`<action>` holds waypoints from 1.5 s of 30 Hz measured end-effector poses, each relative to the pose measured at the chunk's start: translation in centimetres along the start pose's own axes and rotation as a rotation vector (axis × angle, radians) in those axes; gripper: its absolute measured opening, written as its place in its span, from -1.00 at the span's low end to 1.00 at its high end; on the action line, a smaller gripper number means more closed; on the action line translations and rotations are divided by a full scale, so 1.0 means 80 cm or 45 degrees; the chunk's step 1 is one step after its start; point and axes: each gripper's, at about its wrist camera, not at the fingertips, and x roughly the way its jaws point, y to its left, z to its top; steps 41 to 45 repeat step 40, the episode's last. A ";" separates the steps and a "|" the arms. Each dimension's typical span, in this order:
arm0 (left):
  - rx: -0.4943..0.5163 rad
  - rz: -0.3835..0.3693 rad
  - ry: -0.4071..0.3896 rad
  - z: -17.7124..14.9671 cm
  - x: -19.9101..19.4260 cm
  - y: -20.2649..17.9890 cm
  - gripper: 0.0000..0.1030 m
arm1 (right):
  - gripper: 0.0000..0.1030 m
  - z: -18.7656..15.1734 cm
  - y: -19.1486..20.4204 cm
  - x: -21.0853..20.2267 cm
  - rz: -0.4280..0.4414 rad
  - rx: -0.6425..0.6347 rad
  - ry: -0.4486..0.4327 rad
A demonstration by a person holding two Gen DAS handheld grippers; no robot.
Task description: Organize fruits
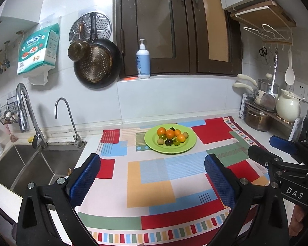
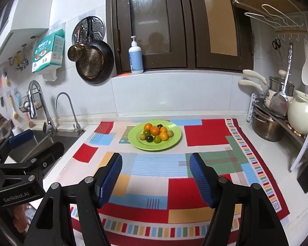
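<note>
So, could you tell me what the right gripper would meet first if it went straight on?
Probably the patterned cloth just short of the green plate; the right gripper is open, tilted downward, and nothing stands between.

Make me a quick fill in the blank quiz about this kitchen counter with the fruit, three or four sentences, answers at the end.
1. All the fruit sits on a round plate coloured ____.
2. The plate rests on a patchwork ____ spread over the counter.
3. Neither the left gripper nor the right gripper holds anything; both stand ____.
4. The pump bottle stands on the sill below the brown ____.

Answers: green; cloth; open; window
</note>
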 end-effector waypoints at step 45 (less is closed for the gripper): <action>-0.013 0.009 0.007 -0.006 -0.011 -0.001 1.00 | 0.33 -0.006 0.004 -0.009 0.015 -0.004 0.002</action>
